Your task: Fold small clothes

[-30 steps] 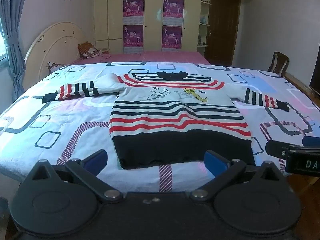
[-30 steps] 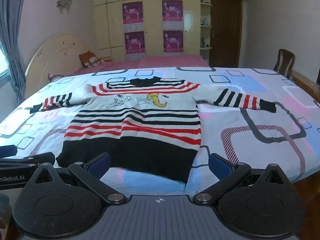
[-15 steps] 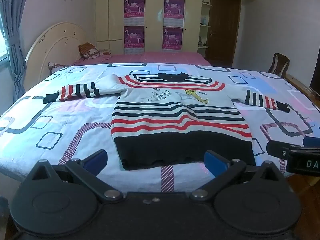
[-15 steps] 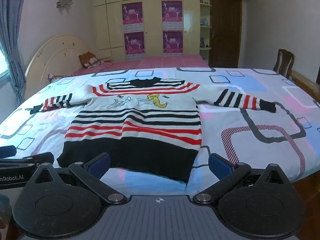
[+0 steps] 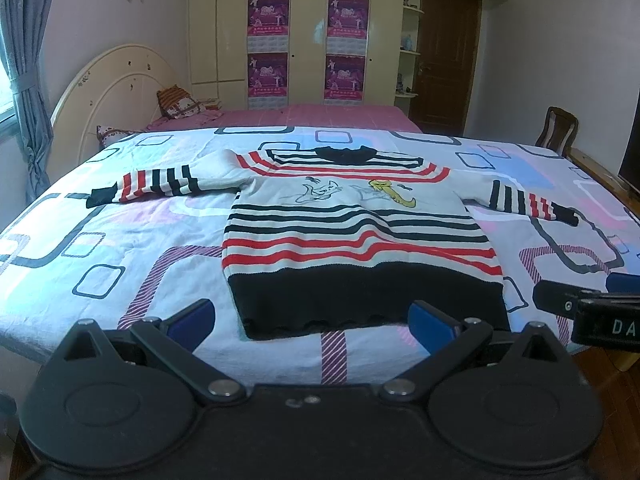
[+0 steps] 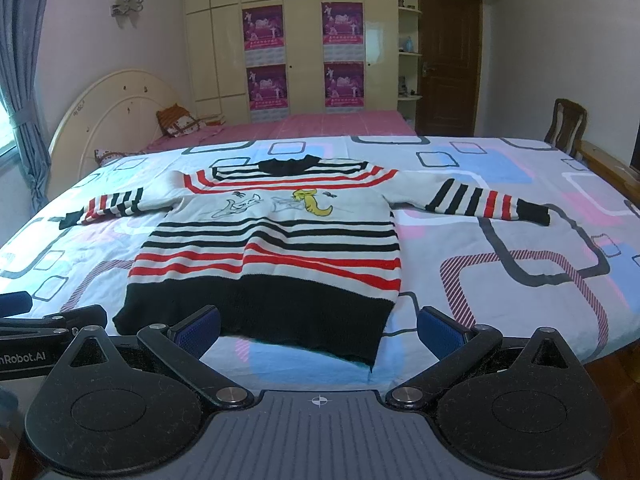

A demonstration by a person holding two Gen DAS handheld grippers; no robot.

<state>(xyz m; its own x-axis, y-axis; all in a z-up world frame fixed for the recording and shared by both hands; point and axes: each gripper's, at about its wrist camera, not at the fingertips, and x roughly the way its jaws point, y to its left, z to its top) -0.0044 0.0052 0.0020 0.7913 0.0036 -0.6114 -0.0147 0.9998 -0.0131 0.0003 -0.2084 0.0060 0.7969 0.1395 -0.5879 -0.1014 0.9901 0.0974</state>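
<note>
Flat on the bed (image 5: 120, 248), a striped sweater (image 5: 352, 232) lay unfolded; left gripper (image 5: 310, 322) and right gripper (image 6: 318, 330) were spread wide, holding nothing.

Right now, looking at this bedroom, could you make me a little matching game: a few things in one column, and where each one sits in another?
Things:
1. striped sweater
2. wooden chair
3. purple posters
4. blue curtain

Places:
A. stuck on the wardrobe doors
B. hanging at the far left by the window
C. spread flat on the patterned bedcover, sleeves out
D. standing at the right side of the bed

Pairs: 1-C, 2-D, 3-A, 4-B
</note>
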